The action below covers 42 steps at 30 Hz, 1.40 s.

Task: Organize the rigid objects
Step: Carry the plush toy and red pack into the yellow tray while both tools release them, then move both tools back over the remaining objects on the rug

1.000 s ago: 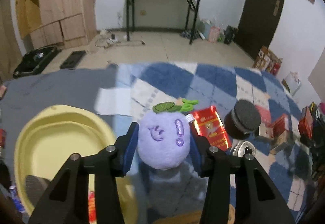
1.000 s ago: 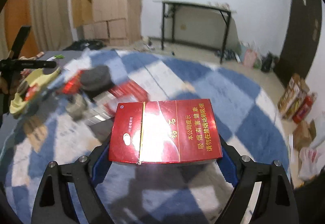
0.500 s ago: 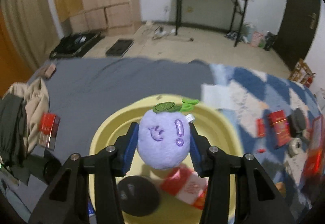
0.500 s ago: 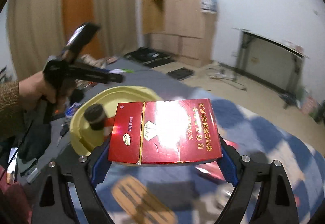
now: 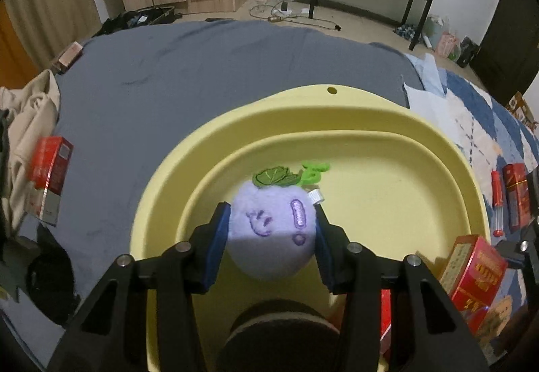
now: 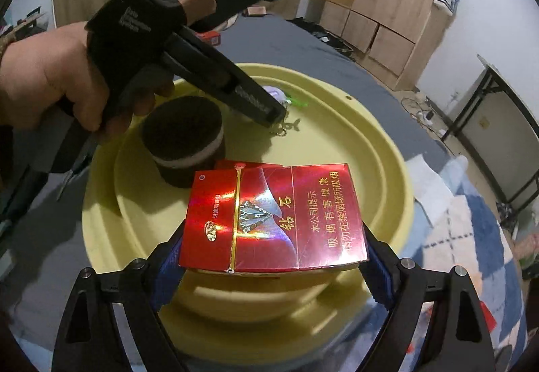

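Now | plush (image 5: 273, 230) between left jaws | box (image 6: 273, 220) between right (over basin (image 6: 370, 149))

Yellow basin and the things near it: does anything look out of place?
Yes. The left gripper holds a soft purple plush toy over the yellow basin, odd among rigid items. A red cigarette pack also lies apart on the grey sheet, partly on a beige garment.

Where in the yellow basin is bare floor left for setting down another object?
In the yellow basin, floor is bare from the purple plush to the far and right walls. The near side is crowded: black puff and red pack, held in the right gripper.
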Each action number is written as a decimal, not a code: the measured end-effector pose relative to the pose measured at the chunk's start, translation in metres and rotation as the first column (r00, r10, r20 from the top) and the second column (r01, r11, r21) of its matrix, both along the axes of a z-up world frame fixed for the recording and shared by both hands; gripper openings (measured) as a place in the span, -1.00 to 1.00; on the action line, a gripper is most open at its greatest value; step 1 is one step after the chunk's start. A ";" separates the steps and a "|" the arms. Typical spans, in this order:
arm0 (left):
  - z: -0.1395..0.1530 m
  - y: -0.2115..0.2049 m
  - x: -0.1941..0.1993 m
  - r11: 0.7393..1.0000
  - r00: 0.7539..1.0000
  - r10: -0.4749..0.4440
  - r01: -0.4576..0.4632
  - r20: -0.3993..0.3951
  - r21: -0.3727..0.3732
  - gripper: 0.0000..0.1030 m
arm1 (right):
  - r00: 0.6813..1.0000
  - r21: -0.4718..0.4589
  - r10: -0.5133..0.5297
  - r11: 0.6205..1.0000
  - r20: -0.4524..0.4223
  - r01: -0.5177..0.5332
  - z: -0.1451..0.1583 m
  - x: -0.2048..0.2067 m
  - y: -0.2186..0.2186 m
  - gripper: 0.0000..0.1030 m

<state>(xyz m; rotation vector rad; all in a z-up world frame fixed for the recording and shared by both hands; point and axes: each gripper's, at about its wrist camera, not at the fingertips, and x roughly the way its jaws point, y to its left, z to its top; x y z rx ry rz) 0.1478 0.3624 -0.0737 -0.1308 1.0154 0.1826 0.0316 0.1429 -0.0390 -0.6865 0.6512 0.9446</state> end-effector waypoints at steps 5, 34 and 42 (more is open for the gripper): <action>-0.001 -0.001 -0.006 1.000 1.000 0.010 -0.010 -0.005 -0.001 0.19 | 1.000 -0.027 -0.003 1.000 -0.016 0.002 -0.011 0.000 0.004 0.75; 0.138 -0.276 -0.107 0.970 0.966 -0.113 0.158 0.233 -0.184 1.00 | 0.851 0.374 -0.523 0.797 0.036 0.474 0.135 -0.091 -0.413 0.99; 0.100 -0.286 -0.104 0.980 0.976 -0.129 0.153 0.175 -0.130 1.00 | 0.843 0.349 -0.536 0.780 -0.058 0.520 0.076 -0.087 -0.441 0.99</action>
